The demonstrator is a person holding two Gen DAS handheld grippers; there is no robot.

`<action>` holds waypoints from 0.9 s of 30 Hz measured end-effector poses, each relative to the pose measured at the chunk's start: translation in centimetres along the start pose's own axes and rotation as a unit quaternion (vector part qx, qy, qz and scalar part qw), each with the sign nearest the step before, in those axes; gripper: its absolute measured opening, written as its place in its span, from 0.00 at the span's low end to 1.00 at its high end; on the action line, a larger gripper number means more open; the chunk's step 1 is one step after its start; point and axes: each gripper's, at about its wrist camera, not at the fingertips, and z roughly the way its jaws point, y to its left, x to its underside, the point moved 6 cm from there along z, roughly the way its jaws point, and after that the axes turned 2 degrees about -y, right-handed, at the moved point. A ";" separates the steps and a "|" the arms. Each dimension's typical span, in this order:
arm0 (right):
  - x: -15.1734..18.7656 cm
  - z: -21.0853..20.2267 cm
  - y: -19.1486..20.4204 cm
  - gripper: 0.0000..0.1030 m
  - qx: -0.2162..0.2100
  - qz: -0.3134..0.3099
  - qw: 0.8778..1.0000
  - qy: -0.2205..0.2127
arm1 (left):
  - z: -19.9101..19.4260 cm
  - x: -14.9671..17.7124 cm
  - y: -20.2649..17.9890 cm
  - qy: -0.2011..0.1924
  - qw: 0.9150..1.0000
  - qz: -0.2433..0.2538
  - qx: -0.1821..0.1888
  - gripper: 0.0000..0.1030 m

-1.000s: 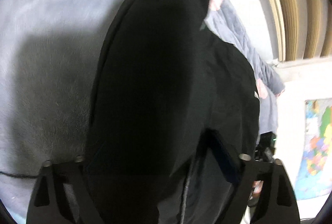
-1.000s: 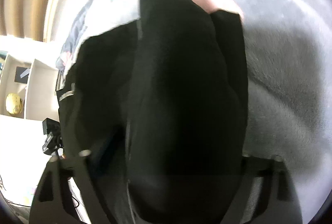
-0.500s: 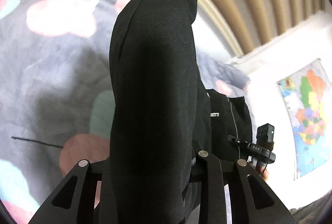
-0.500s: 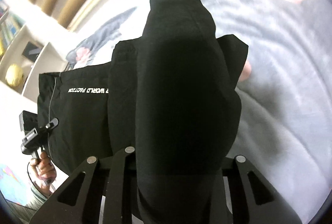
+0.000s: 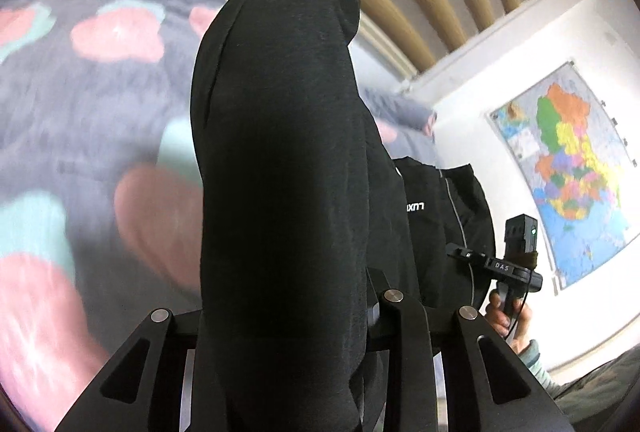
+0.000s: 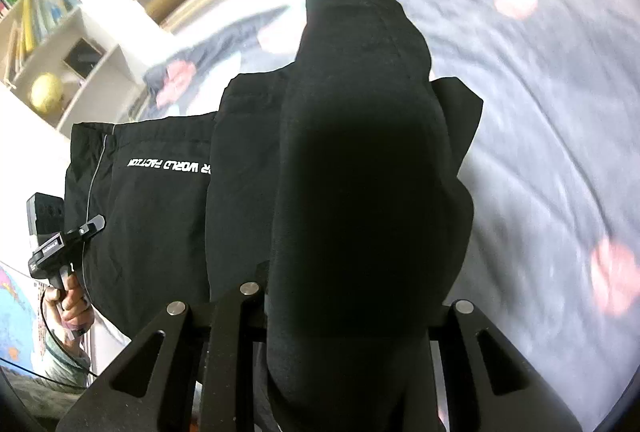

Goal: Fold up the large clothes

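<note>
Both your hand-held grippers, left (image 5: pixel 280 312) and right (image 6: pixel 344 304), have clamped the black garment (image 6: pixel 160 216) and lifted it off the bed (image 6: pixel 540 112): ready to fold.

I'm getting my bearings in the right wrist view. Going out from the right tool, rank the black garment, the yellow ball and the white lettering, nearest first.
1. Black garment: clamped in the right tool, centre.
2. White lettering: on the garment's panel, hanging to the left.
3. Yellow ball: on the shelf, far upper left.
</note>
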 end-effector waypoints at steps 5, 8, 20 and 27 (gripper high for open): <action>6.4 1.9 -2.6 0.28 0.012 0.034 0.998 0.060 | 0.8 7.7 1.4 0.055 0.997 -0.044 -0.016 0.32; 9.8 4.5 -4.7 0.29 0.022 0.057 0.993 0.102 | 2.8 11.3 4.2 0.087 0.993 -0.077 -0.034 0.33; 15.6 5.2 -15.9 0.64 -0.028 0.231 0.963 0.135 | 3.0 19.9 16.2 0.103 0.936 -0.335 -0.014 0.74; 13.9 -1.0 -15.2 0.72 0.092 0.128 0.982 0.109 | -4.1 16.5 13.7 0.060 0.959 -0.234 -0.146 0.73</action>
